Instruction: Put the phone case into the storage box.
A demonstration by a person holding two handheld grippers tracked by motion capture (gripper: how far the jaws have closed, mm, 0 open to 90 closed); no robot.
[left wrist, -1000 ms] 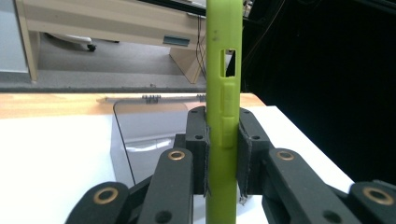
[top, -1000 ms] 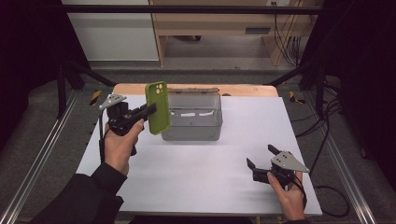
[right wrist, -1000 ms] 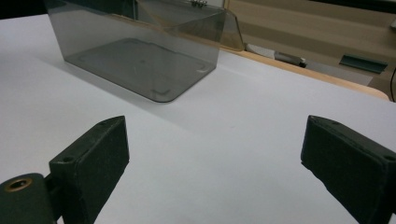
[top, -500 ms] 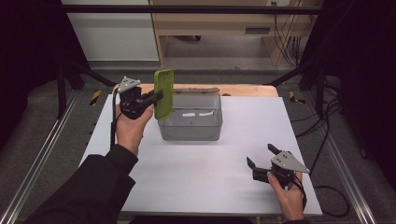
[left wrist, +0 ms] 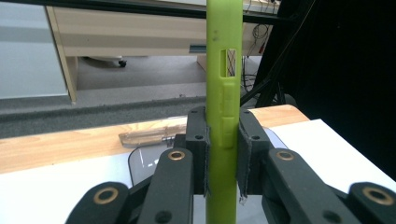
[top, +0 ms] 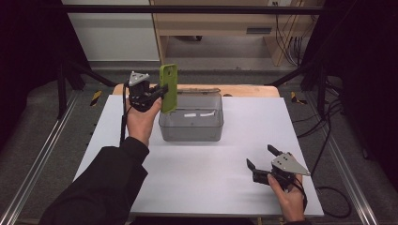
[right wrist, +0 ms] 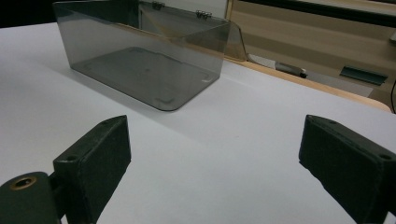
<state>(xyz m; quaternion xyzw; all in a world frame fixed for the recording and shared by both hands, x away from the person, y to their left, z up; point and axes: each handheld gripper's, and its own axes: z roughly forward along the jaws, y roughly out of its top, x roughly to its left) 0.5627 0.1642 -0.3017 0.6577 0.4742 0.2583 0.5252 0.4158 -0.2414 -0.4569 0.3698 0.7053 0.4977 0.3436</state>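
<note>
A green phone case [top: 168, 87] stands upright in the air, held edge-on at the back left corner of a clear grey plastic box [top: 191, 119]. My left gripper [top: 161, 92] is shut on the green phone case [left wrist: 224, 112], its pads pressing both flat sides. The box [right wrist: 144, 60] sits on the white table with its lid folded back. Near the table's front right, my right gripper [top: 262, 158] rests open, and nothing lies between its jaws [right wrist: 212, 163].
The white table top [top: 202, 173] lies on a wooden bench whose edge [left wrist: 56, 147] shows behind it. A wooden-handled tool [left wrist: 149, 136] lies on that bench behind the box. Metal rails and cables run along both sides of the table.
My left hand has carried the green case away from me and to the right, from the box's left side to its back left corner. The right gripper has stayed in place.
</note>
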